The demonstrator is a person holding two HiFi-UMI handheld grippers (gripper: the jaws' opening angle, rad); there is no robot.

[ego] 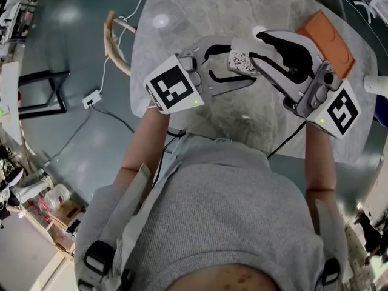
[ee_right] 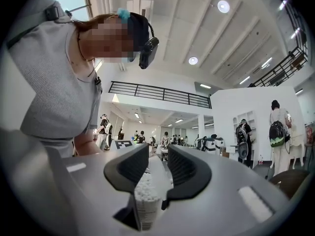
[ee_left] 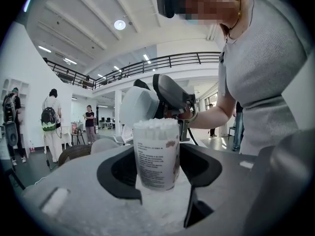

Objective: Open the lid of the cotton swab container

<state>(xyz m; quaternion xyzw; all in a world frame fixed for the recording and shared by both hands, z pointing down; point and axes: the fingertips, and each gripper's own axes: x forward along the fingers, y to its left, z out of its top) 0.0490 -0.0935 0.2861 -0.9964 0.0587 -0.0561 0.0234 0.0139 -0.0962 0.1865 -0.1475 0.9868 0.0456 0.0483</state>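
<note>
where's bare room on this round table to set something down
Free: far-left marbled tabletop, between its rim and the left gripper. Crowded: middle, the right gripper at the clear cotton swab container; orange rectangular pad at right.

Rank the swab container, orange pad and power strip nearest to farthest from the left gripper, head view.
1. Swab container: between the left gripper's jaws.
2. Orange pad: table's far right corner.
3. Power strip: on the floor, left.

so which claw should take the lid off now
Right. The left claw is clamped on the cotton swab container, steadying it, and the right claw has the container's top end between its jaws, so it seems better placed to open it.
</note>
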